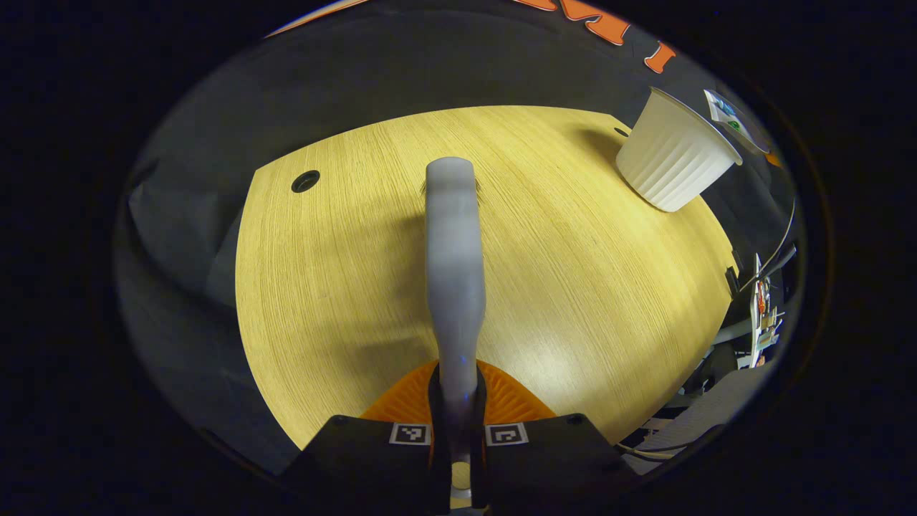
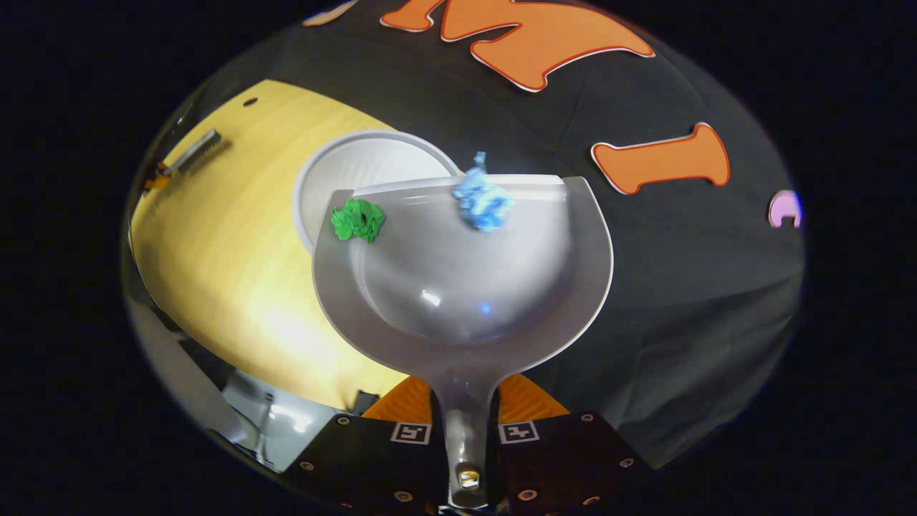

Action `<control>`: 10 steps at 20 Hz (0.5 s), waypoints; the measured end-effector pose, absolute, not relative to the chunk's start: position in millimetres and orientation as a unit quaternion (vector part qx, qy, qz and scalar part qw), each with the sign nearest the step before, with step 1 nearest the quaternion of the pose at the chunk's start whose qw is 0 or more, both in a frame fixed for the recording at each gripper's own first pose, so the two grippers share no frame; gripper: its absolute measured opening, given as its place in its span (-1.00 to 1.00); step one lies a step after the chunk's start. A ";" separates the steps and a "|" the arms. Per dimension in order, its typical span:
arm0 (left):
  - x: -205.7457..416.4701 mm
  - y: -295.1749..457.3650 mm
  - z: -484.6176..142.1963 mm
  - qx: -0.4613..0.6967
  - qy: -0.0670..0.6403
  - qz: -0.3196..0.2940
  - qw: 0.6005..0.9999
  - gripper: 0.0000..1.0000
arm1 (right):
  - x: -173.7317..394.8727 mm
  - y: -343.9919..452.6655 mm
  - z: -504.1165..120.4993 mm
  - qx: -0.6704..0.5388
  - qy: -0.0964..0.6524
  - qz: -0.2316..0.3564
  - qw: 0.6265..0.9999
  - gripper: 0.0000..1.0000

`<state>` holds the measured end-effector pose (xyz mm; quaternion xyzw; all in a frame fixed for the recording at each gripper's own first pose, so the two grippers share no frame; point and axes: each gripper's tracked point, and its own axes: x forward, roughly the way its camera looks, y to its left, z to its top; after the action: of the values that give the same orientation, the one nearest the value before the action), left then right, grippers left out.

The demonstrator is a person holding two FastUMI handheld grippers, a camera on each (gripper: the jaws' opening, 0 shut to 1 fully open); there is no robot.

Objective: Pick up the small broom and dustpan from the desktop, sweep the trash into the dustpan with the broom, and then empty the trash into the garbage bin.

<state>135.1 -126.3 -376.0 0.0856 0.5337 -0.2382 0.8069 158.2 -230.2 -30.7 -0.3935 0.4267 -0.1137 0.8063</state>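
Green and blue scraps (image 2: 357, 220) — two — in dustpan (image 2: 466, 287) gripped by right gripper (image 2: 466, 430); left gripper (image 1: 457, 430) clamps broom (image 1: 453, 258).

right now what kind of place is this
Likely a staged recording booth, not a home: a bare wooden desk with a cable hole, black cloth hung behind it, and a white bin set on the desk for a sweeping chore.

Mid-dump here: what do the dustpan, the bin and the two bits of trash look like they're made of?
Dustpan: smooth grey plastic, judging by the glossy highlight in its bowl and slightly see-through handle. Bin: white, matte, ribbed walls, probably thin plastic, though paper can't be ruled out. Green scrap and blue scrap: crumpled, creased wads, likely paper or tissue.
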 end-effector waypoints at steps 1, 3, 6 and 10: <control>136.4 -125.8 -376.2 0.089 0.534 -0.237 0.807 -0.72 | 162.4 -233.7 -27.2 -0.407 0.427 -0.119 0.798 -0.60; 135.0 -125.4 -374.0 0.094 0.535 -0.234 0.806 -0.73 | 167.7 -235.9 -24.5 -0.433 0.427 -0.119 0.785 -0.60; 135.5 -125.7 -373.6 0.097 0.539 -0.230 0.805 -0.73 | 172.0 -236.4 -8.2 -0.499 0.418 -0.132 0.747 -0.60; 134.2 -125.0 -369.2 0.093 0.541 -0.231 0.804 -0.72 | 175.3 -235.9 -3.2 -0.484 0.413 -0.137 0.759 -0.60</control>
<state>134.2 -125.0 -369.2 0.0934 0.5406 -0.2306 0.8036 175.3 -235.9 -3.2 -0.4840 0.4132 -0.1370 0.7591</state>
